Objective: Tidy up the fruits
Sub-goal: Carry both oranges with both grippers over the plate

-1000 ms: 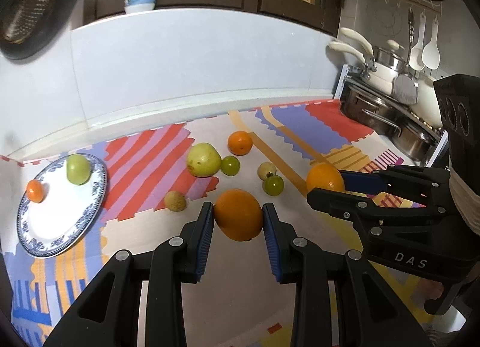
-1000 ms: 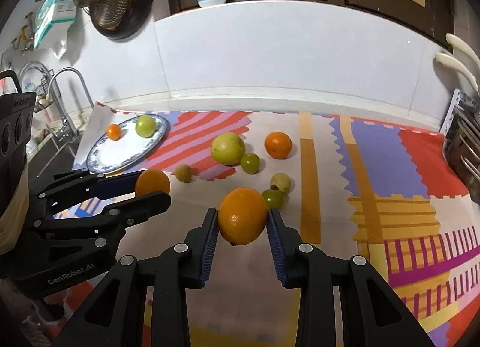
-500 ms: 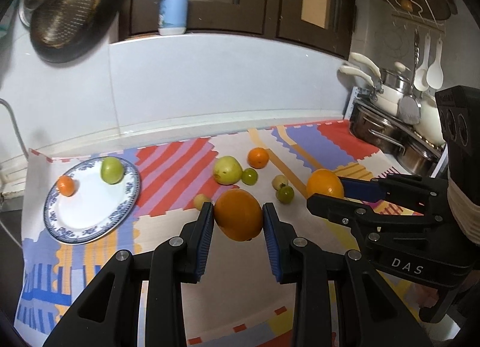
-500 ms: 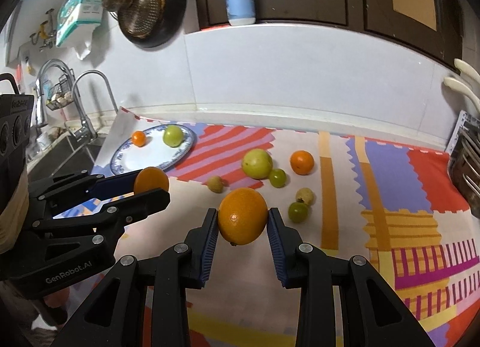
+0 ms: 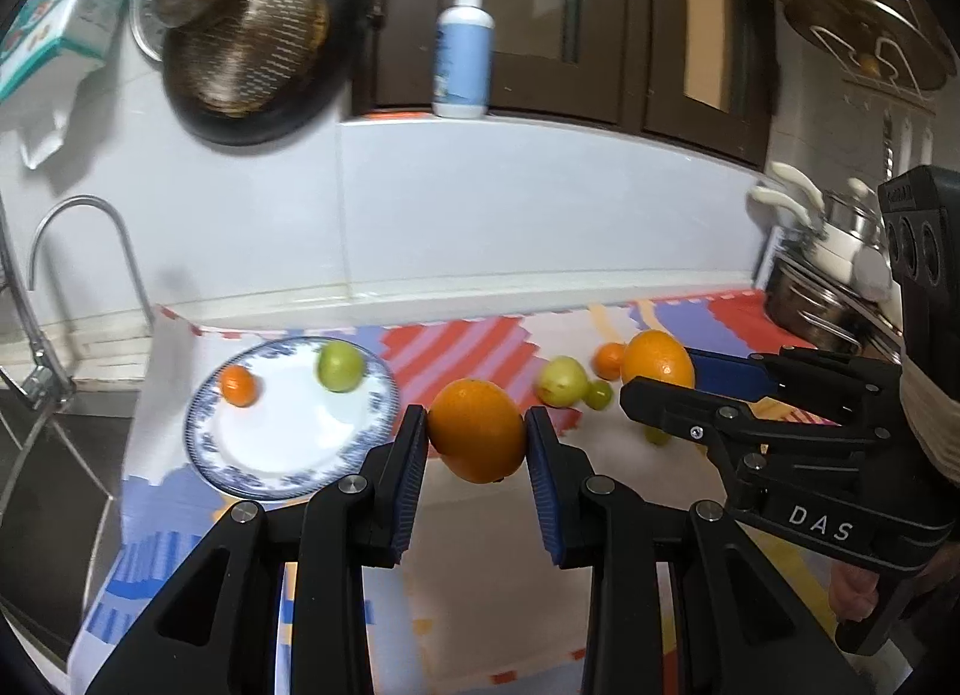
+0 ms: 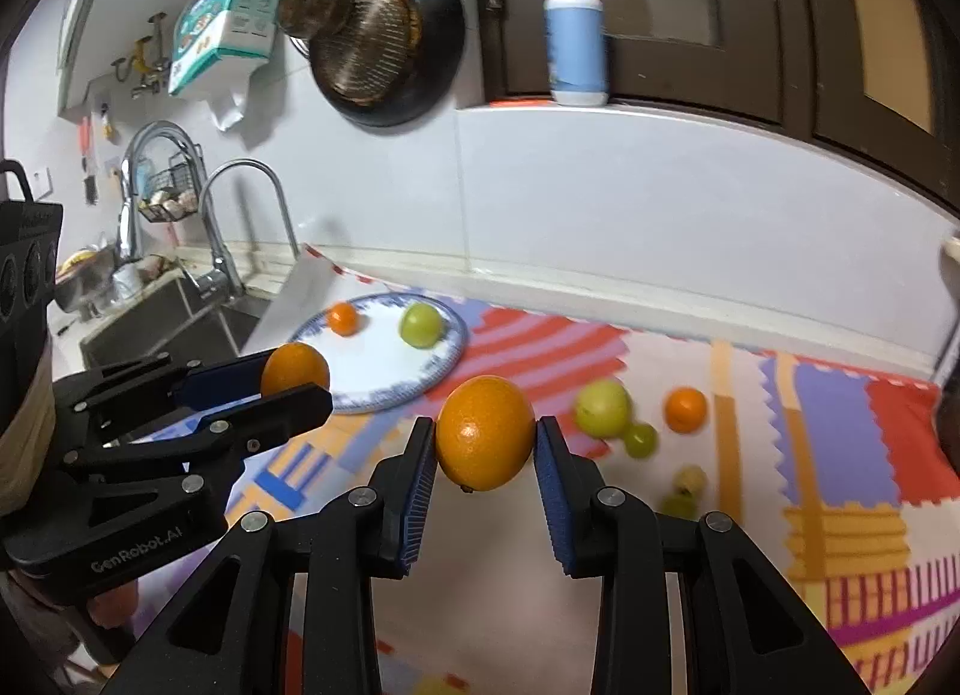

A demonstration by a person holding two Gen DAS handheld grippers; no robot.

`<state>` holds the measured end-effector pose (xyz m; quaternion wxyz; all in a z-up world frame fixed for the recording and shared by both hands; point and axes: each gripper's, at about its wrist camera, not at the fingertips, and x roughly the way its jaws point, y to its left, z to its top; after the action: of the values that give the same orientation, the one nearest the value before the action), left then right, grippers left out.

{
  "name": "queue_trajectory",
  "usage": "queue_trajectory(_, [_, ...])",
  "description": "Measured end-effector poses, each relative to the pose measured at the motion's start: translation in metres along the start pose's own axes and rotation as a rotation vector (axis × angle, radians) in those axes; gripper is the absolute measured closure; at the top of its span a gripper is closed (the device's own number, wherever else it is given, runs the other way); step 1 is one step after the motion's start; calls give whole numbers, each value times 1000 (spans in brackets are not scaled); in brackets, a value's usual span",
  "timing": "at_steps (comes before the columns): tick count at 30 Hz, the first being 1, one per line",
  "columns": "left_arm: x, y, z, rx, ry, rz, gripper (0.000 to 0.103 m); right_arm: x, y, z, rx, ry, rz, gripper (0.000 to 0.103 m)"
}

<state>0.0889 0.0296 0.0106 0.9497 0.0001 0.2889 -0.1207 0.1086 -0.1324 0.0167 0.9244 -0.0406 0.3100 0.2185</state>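
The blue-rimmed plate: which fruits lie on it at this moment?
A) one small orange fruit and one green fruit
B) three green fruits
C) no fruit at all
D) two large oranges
A: on the plate lie only a small orange fruit and a green fruit; each large orange is held in a tool above the mat.

Plate (image 5: pixel 207 443) centre: bare, reachable from above.
Plate far side: small orange (image 5: pixel 238 385), green fruit (image 5: pixel 339 366).
Left edge: sink faucet (image 5: pixel 72 251).
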Motion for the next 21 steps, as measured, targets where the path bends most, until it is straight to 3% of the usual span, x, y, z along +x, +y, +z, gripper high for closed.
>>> queue_trajectory(8, [-3,39,12,-32,-34,89,70,27,29,30,-26,-27,64,69])
queue_trajectory(21, [24,99,20,-80,-5,205,70,90,62,67,-62,6,117,69])
